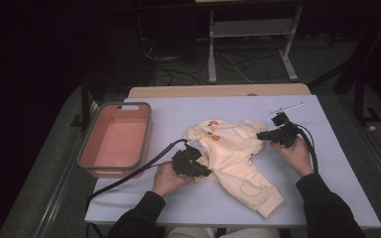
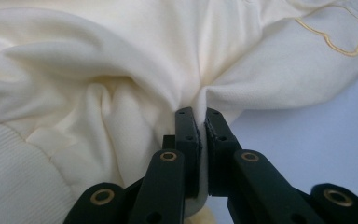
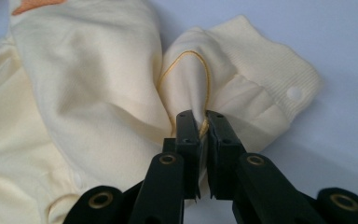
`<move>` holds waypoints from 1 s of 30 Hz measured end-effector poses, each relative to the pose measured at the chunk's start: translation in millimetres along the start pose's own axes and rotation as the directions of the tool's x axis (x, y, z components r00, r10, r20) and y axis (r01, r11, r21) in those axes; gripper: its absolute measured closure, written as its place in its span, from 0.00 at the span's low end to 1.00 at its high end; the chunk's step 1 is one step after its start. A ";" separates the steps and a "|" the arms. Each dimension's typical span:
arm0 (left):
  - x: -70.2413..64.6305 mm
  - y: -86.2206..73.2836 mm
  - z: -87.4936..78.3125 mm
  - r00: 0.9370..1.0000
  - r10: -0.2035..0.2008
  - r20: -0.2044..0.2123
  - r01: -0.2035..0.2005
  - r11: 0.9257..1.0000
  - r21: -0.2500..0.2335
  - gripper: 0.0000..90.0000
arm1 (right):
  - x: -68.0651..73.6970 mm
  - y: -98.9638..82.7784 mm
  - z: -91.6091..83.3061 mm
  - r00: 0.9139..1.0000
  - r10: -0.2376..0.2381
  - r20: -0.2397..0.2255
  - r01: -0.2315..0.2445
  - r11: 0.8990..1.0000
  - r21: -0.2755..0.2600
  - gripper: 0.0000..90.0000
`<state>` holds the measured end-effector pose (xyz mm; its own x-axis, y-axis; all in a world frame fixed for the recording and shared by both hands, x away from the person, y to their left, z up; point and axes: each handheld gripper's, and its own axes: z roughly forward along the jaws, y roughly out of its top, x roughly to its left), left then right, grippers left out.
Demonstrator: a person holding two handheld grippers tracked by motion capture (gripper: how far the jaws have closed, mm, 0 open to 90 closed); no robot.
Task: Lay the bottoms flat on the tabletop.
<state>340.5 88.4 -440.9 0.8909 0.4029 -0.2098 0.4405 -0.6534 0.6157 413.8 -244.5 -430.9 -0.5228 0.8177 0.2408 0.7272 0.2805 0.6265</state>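
Cream cloth lies crumpled near the middle of your table [image 1: 327, 198] in the high view: a small garment [image 1: 233, 153] with orange patches near its far edge and one sleeve [image 1: 258, 196] stretching toward the near right corner. Your left gripper [image 1: 204, 172] sits at the garment's left edge, resting in your left hand [image 1: 167, 179], with its cable [image 1: 129, 177] trailing off toward the near left. Your right gripper [image 1: 262, 135] meets the garment's right side, held in your right hand [image 1: 293, 152]. A pink tub [image 1: 92, 158] stands well apart at the left of the table.

From the left gripper view, your left gripper [image 2: 199, 114] has its jaws pressed almost together, with a fold of the garment [image 2: 121, 60] pinched between them; the cloth bunches and puckers right at the tips. A heart-shaped outline of stitching [image 2: 338, 35] shows on the cloth at the upper right, and bare table [image 2: 317, 144] lies to the right of the jaws.

From the right gripper view, your right gripper [image 3: 201, 115] is likewise clamped nearly tight, gripping a raised fold of the garment [image 3: 84, 93] that carries a curved line of yellow stitching [image 3: 186, 60]. Just beside it to the right lies a ribbed cuff [image 3: 270, 70] with a small white snap [image 3: 294, 93], flat on the table [image 3: 335, 154].
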 end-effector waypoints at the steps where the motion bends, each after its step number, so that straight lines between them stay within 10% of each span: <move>1: 0.7 0.0 -0.2 1.000 -0.003 -0.005 0.003 1.000 -0.002 0.95 | 0.0 -2.1 -2.4 1.000 0.007 0.003 -0.007 1.000 -0.004 0.93; 13: 9.1 -0.9 -4.9 0.998 -0.004 -0.058 0.004 1.000 -0.002 0.95 | 15.4 -41.7 -38.0 0.995 0.093 0.026 -0.092 0.995 -0.026 0.93; 30: 20.5 -7.3 -16.9 0.993 -0.036 -0.111 0.034 0.999 -0.020 0.95 | 46.6 -82.3 -54.7 0.988 0.117 -0.104 -0.117 0.993 0.008 0.93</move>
<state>353.6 112.2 -436.8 0.8564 0.4952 -0.1463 0.4685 -0.6261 0.6233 305.2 -257.0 -430.7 -0.4774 0.7884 0.3880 0.7868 0.1868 0.5883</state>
